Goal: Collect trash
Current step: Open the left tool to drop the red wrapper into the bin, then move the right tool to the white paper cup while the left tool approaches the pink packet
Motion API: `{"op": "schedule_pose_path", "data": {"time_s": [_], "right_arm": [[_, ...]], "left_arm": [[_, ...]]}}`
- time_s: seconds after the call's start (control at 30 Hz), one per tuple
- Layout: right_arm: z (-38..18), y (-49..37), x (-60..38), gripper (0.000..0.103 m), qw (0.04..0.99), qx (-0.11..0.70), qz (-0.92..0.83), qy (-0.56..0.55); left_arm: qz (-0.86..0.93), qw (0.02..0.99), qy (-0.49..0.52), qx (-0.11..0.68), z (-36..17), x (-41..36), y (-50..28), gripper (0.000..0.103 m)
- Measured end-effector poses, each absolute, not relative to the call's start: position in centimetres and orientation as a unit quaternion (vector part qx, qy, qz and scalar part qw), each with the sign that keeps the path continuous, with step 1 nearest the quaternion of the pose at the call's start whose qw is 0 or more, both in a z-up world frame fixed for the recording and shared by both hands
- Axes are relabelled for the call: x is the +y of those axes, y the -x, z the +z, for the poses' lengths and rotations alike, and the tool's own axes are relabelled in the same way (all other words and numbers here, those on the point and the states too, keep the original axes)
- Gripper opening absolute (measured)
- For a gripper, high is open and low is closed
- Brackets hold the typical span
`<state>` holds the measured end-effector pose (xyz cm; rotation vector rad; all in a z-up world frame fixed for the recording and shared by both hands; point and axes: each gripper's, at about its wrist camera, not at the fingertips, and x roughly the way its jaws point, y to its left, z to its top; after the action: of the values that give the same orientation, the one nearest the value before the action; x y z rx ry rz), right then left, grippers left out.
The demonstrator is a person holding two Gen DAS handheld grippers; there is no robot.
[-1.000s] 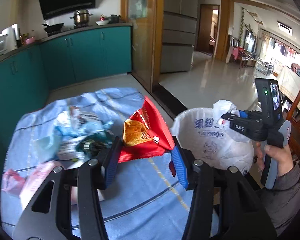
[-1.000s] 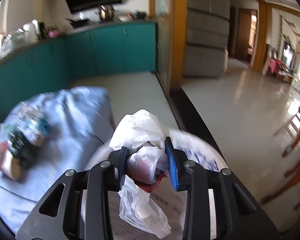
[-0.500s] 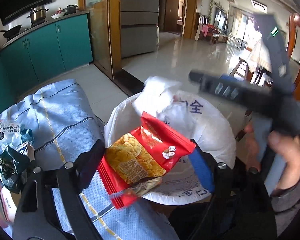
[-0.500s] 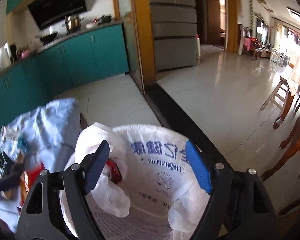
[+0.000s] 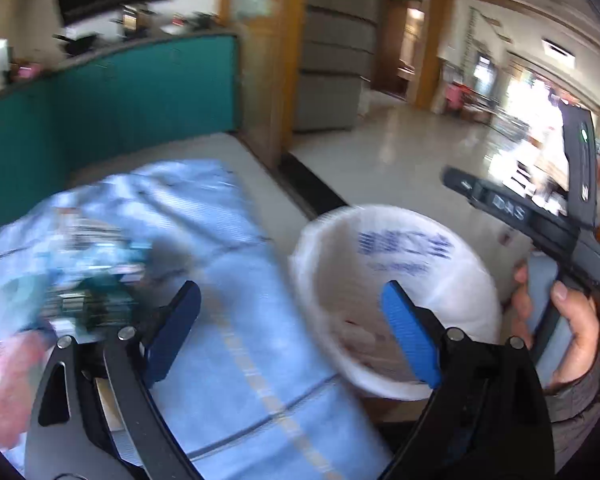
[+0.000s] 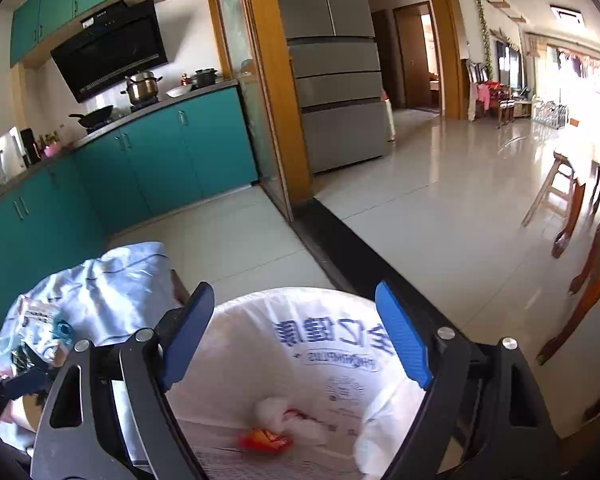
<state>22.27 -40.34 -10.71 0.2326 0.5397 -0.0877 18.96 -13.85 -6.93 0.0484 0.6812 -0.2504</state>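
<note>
- Landmark: the white-lined trash bin [image 5: 396, 292], its printed bag liner [image 6: 332, 344] facing you. Every place below is being given relative to it.
- Left gripper [image 5: 292, 332]: you are holding it with the jaws spread wide and nothing between them, straddling the bin's left rim and the blue tablecloth [image 5: 228, 264] just beside it.
- Right gripper [image 6: 296, 336]: you are holding it over the bin mouth, jaws likewise spread and empty; your right hand [image 5: 560, 332] is showing to the bin's right in the left wrist view.
- Remaining trash: the wrapper pile [image 5: 92, 284] is lying on the tablecloth to the bin's left, so left of and slightly beyond the left gripper. The same pile [image 6: 40, 336] is sitting well left of the right gripper. The left gripper is the nearer one; you are probably reaching with it next. The pile is blurred, so its long axis cannot be told.
- Collected trash: the red snack bag [image 6: 264, 438] and a white crumpled wad [image 6: 274, 412] are lying on the bin's bottom.
- Change from half a second ago: the red snack bag is no longer sitting between the left jaws over the rim; it is now inside the bin, and the left gripper is swinging back toward the pile. The right gripper is staying spread above the bin.
</note>
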Motion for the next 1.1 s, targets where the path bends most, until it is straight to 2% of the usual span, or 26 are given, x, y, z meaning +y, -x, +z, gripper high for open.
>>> {"op": "schedule_pose_path", "data": {"time_s": [0.2, 0.5, 0.77, 1.1], "right_arm": [[-11.2, -23.6, -34.7, 0.084, 0.957, 0.283, 0.01, -0.062], [-10.9, -24.2, -21.6, 0.085, 0.944, 0.295, 0.144, 0.034], [-11.6, -22.0, -13.2, 0.085, 0.915, 0.295, 0.257, 0.103], [-14.6, -19.6, -9.3, 0.085, 0.877, 0.328, 0.304, 0.176]], "left_arm": [[0.031, 0.954, -0.047, 0.294, -6.4, -6.8, -15.4, 0.095], [0.143, 0.936, -0.046, 0.319, -6.8, 2.4, -11.1, 0.095], [0.164, 0.928, -0.02, 0.335, -7.5, 6.3, -9.7, 0.095], [0.184, 0.921, 0.013, 0.344, -8.2, 8.3, -9.4, 0.095]]}}
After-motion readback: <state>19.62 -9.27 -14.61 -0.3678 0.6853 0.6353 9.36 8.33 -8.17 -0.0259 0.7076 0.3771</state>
